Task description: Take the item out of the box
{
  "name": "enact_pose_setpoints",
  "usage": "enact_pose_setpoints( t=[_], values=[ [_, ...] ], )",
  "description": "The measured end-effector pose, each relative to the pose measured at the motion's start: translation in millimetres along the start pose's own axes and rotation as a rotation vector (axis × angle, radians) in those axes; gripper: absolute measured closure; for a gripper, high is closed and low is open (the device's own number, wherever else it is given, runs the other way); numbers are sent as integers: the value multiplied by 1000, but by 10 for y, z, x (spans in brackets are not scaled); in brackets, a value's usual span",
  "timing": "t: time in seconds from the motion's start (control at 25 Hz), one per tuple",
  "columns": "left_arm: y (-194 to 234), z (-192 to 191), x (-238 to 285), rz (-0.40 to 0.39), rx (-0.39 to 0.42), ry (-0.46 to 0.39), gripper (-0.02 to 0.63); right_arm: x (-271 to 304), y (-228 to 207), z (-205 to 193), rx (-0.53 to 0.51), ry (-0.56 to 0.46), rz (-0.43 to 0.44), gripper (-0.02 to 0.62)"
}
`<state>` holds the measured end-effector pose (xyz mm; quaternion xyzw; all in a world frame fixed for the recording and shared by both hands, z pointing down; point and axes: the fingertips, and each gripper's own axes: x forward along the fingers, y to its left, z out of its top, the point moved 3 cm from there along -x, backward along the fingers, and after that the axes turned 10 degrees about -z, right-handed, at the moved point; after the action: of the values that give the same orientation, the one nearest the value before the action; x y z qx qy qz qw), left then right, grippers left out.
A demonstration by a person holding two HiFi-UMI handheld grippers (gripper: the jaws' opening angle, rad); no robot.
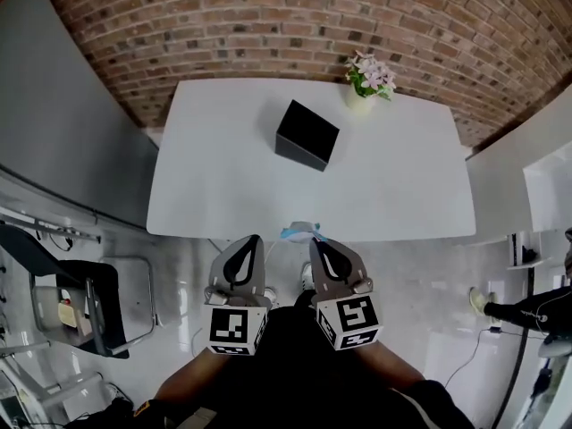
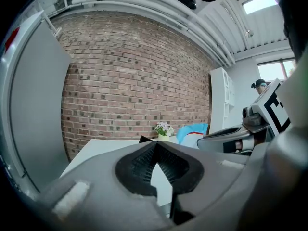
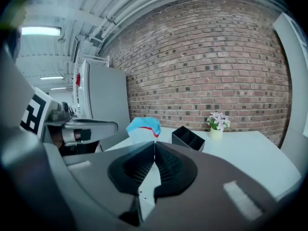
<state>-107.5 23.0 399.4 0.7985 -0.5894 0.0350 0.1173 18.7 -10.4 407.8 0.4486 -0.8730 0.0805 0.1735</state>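
A black open-topped box (image 1: 307,134) sits on the white table (image 1: 223,195), a little left of its middle; in the right gripper view the box (image 3: 188,137) shows inner dividers, and what it holds is hidden. Both grippers hang side by side below the table's near edge, well short of the box. My left gripper (image 1: 253,241) is shut with its tips touching and nothing between them (image 2: 155,144). My right gripper (image 1: 315,245) is shut and empty too (image 3: 154,144). A light-blue and white thing with a red stripe (image 1: 299,231) lies at the near edge between the tips.
A small pot of pink flowers (image 1: 368,79) stands at the table's far edge before a brick wall (image 1: 295,16). A black chair (image 1: 85,307) stands on the floor at the left. Another person's shoe and leg (image 1: 500,309) show at the right, by white shelving (image 1: 545,204).
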Motion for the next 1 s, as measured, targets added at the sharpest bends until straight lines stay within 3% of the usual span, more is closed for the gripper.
enact_pose_setpoints(
  t=[0.24,1.0],
  values=[
    [-71,45,-42,-38,30,-4,601,-165,13,-39,9,7,-41,592],
    [-314,-31,-121,-65,43,6,601,-418,1,-161,14,3,-46,594]
  ],
)
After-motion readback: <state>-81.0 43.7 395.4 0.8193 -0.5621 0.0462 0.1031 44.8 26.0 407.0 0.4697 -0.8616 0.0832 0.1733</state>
